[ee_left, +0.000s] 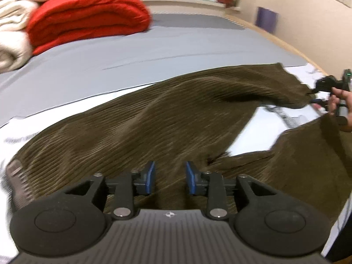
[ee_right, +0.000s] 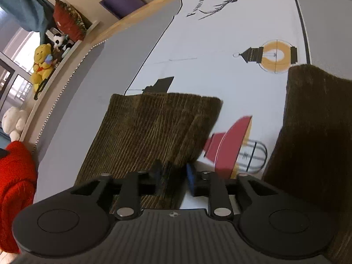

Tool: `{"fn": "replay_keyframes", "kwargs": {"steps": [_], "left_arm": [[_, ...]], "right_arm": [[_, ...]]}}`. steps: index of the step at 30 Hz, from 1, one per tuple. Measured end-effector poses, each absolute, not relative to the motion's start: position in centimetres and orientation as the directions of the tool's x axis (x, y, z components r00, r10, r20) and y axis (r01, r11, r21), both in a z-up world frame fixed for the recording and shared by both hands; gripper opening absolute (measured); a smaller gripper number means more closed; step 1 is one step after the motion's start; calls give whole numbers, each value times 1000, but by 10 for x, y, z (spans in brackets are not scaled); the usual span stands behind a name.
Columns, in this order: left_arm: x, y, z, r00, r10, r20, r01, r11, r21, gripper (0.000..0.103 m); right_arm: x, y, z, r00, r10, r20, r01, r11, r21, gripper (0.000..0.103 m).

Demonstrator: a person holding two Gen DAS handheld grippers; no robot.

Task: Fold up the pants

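Brown corduroy pants (ee_left: 154,121) lie spread across the bed, waistband at the near left, two legs running right. My left gripper (ee_left: 170,176) hovers over the seat of the pants, its blue pads (ee_left: 151,173) apart with only flat fabric below them. A hand holds my right gripper (ee_left: 313,96) at the cuff of the far leg. In the right wrist view that leg (ee_right: 154,132) stretches ahead; its near edge lies between the parted jaws of the right gripper (ee_right: 173,176), blurred, and the pads do not look pressed on it. The other leg (ee_right: 314,132) lies at the right.
A folded red blanket (ee_left: 88,15) and a cream blanket (ee_left: 11,33) are stacked at the far left of the bed. The grey and white printed sheet (ee_right: 220,66) covers the bed. Plush toys (ee_right: 41,63) sit on a ledge by the window beyond the wooden bed edge (ee_right: 140,8).
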State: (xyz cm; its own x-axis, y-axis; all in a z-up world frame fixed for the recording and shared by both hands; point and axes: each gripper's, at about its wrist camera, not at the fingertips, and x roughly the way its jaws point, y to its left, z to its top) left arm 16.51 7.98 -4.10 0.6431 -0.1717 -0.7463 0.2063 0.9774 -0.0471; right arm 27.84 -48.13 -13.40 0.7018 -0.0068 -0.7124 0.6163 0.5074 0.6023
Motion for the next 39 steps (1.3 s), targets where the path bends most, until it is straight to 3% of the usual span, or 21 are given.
{"fn": "replay_keyframes", "kwargs": {"steps": [3, 9, 10, 12, 13, 15, 18, 21, 25, 26, 27, 31, 33, 36, 38, 39], "left_arm": [[175, 58, -49, 649, -230, -725, 272, 960, -62, 54], [200, 27, -79, 627, -225, -746, 308, 951, -29, 54], [204, 25, -85, 617, -202, -760, 303, 953, -8, 51], [211, 24, -95, 599, -132, -790, 288, 956, 59, 24], [211, 29, -95, 590, -131, -797, 290, 955, 58, 22], [212, 36, -89, 586, -159, -795, 312, 949, 40, 13], [208, 54, -83, 602, -107, -791, 335, 933, 129, 10], [203, 82, -79, 564, -154, -811, 347, 936, 63, 10], [186, 75, -79, 521, -252, -816, 465, 885, 24, 14], [184, 75, -76, 515, -283, -809, 483, 876, 2, 23], [183, 78, -71, 510, -321, -798, 490, 871, -37, 36], [185, 106, -49, 564, -426, -707, 416, 886, -202, 38], [187, 118, -52, 559, -444, -700, 384, 887, -256, 38], [199, 118, -81, 460, -293, -838, 304, 939, -161, 34], [198, 117, -103, 373, -141, -917, 310, 950, -20, 15], [196, 120, -101, 374, -141, -916, 311, 950, -19, 15]], "right_arm": [[279, -496, -139, 719, 12, -695, 607, 474, 637, 32], [282, -505, -145, 723, 56, -688, 576, 500, 646, 33], [282, -505, -145, 723, 55, -689, 575, 506, 643, 33], [284, -504, -143, 723, 48, -690, 570, 522, 634, 33], [286, -504, -143, 722, 42, -691, 568, 534, 626, 31], [290, -503, -142, 709, 21, -705, 574, 564, 594, 11], [291, -503, -129, 727, -46, -685, 576, 585, 571, 6], [288, -504, -99, 761, -123, -637, 566, 605, 560, 5], [282, -513, -126, 537, -238, -809, 761, 552, 342, 6], [278, -517, -134, 515, -236, -824, 781, 526, 337, 6], [274, -518, -134, 528, -242, -814, 778, 522, 349, 6], [270, -509, -110, 523, -320, -790, 782, 549, 296, 12], [265, -503, -95, 495, -381, -781, 804, 542, 245, 21], [252, -493, -71, 532, -398, -747, 789, 553, 267, 26], [246, -480, -49, 593, -358, -722, 735, 607, 303, 28], [243, -471, -37, 649, -292, -702, 670, 656, 347, 28]]}}
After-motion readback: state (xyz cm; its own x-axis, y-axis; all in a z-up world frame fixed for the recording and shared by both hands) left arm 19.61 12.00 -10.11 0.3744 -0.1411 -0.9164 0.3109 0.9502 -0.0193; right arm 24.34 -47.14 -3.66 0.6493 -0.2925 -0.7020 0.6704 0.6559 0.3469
